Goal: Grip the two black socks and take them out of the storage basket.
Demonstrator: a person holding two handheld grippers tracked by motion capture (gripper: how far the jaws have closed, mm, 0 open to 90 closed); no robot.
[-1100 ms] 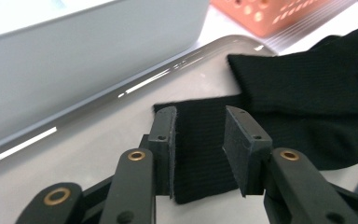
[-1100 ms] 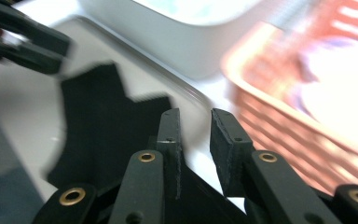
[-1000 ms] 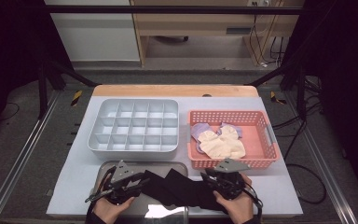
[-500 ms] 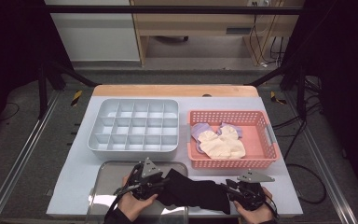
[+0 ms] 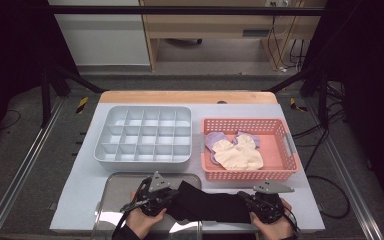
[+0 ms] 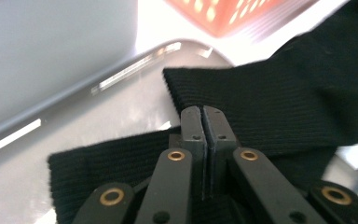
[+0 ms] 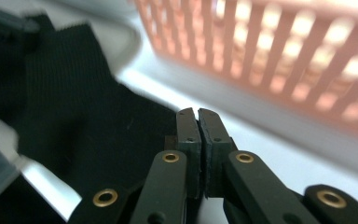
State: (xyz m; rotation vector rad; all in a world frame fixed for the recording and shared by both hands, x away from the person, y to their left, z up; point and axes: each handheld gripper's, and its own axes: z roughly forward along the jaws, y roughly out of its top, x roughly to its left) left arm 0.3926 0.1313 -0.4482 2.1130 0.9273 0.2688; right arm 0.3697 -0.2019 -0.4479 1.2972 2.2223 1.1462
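A black ribbed cloth is stretched between my two grippers at the table's front edge. My left gripper is shut on its left end, above the shiny metal tray. In the left gripper view the jaws are pressed together on the black cloth, which lies folded around them. My right gripper is shut on the cloth's right end, just in front of the orange basket. The right gripper view has the shut jaws pinching the black cloth at its edge.
A grey compartment tray stands behind the metal tray. The orange basket holds cream socks and purple ones. Its slatted wall rises close ahead of the right gripper. The grey tray's wall is near the left gripper.
Both grippers have moved to the right with the black cloth, the right one also nearer the front edge. The cloth now hangs more stretched between them.
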